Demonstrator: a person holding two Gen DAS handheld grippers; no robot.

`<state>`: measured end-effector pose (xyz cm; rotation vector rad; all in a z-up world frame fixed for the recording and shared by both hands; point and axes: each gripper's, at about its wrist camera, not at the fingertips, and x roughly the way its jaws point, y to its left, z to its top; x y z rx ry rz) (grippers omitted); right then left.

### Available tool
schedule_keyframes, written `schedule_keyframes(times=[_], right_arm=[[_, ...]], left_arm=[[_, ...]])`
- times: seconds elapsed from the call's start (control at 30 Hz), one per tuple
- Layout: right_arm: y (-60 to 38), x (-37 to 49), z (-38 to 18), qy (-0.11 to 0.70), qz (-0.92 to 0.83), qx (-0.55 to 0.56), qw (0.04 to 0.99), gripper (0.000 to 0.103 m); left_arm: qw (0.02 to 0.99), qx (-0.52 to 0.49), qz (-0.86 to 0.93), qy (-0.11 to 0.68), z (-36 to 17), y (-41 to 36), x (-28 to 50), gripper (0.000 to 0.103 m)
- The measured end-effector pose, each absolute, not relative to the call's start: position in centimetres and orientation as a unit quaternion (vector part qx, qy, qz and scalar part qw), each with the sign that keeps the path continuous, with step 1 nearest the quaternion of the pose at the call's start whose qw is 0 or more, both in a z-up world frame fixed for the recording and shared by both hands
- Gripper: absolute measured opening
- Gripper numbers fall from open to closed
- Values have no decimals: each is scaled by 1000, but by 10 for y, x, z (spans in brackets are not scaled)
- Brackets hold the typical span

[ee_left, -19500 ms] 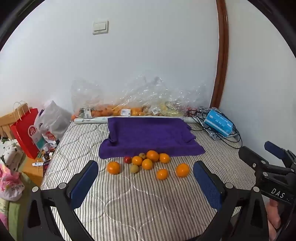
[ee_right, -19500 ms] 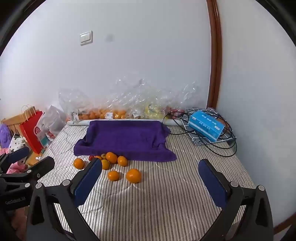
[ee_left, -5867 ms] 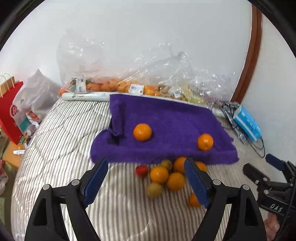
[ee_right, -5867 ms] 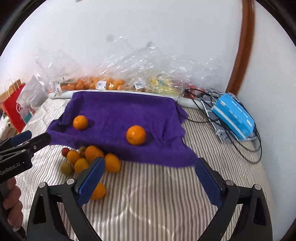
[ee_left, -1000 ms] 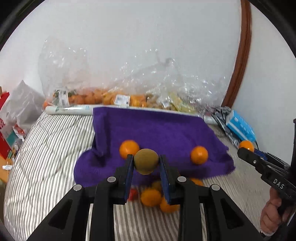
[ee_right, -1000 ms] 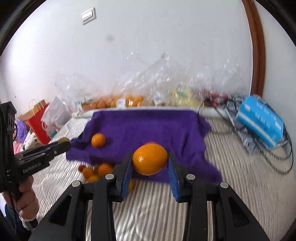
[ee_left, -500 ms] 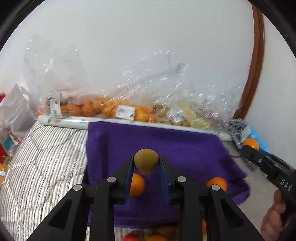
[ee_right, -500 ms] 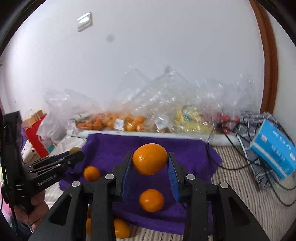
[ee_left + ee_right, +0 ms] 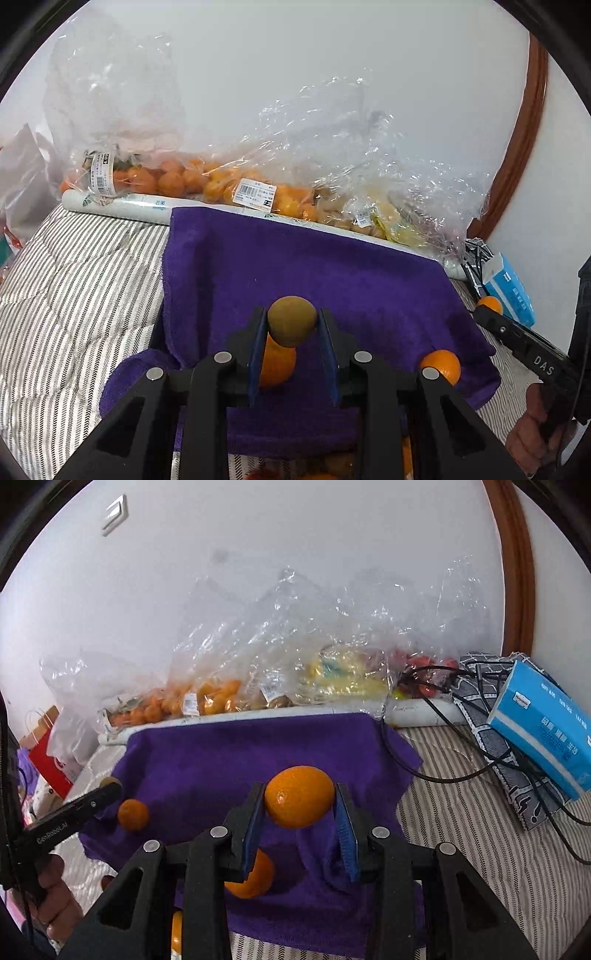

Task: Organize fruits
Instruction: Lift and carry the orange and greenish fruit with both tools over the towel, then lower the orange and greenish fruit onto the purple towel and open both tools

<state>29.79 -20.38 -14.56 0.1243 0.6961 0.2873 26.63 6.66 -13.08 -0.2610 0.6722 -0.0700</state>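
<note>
**Two fruits carried over the purple towel, ready to set down**

We are mid-carry, both hands loaded. Our left tongs (image 9: 291, 328) are clenched on a small round brown-green fruit (image 9: 291, 321), held in the air above the purple terry towel (image 9: 332, 280) spread on the striped bed (image 9: 74, 277). Our right tongs (image 9: 299, 808) grip a large glossy orange (image 9: 299, 802) over the same towel. Two smaller oranges already rest on the cloth: one (image 9: 133, 814) near its left edge, another (image 9: 255, 880) just below the right tongs. More loose fruit lies on the bed at the towel's near edge, mostly hidden.

We judge the step to be placing. Next, each hand should lower its fruit onto bare towel, apart from the fruits already there, then ease the tongs apart gently so nothing rolls off the soft, uneven cloth.
</note>
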Motion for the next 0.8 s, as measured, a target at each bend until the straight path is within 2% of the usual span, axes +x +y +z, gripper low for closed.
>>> schedule_keyframes(times=[0.8], right_arm=[[-182,295,-155,342,150,24,927,37]], left_arm=[[933,-132,-40,332,-133,66,266,26]])
